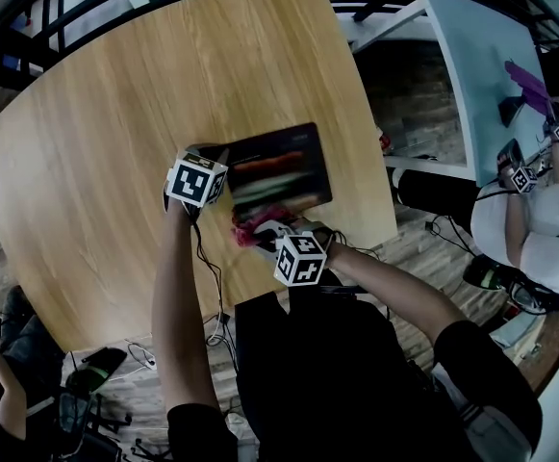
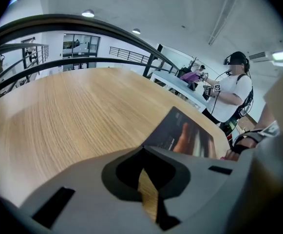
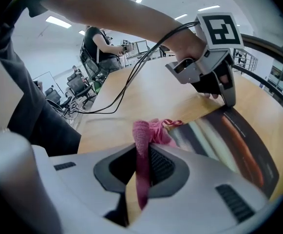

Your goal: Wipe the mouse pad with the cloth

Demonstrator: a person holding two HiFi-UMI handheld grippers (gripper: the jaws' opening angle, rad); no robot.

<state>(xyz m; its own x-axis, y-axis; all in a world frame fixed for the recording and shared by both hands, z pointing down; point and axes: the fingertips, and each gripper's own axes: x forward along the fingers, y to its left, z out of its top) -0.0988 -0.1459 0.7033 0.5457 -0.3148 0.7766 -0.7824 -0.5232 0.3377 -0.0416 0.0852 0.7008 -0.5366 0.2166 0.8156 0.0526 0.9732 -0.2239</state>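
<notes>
The counter (image 1: 96, 152) is viewed steeply from above its near edge by the head camera, with the mouse pad (image 1: 279, 166) mid-frame. The left gripper view is set low and close over the counter and faces right across the pad. The right gripper view is aimed leftward along jaws closed on the cloth (image 3: 142, 145), and the left gripper (image 3: 228, 100) is taken in. The pad is shared by all three.

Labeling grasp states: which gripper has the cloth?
The right gripper: the pink cloth is pinched between its fingers. The left gripper has its fingers together on nothing.
</notes>
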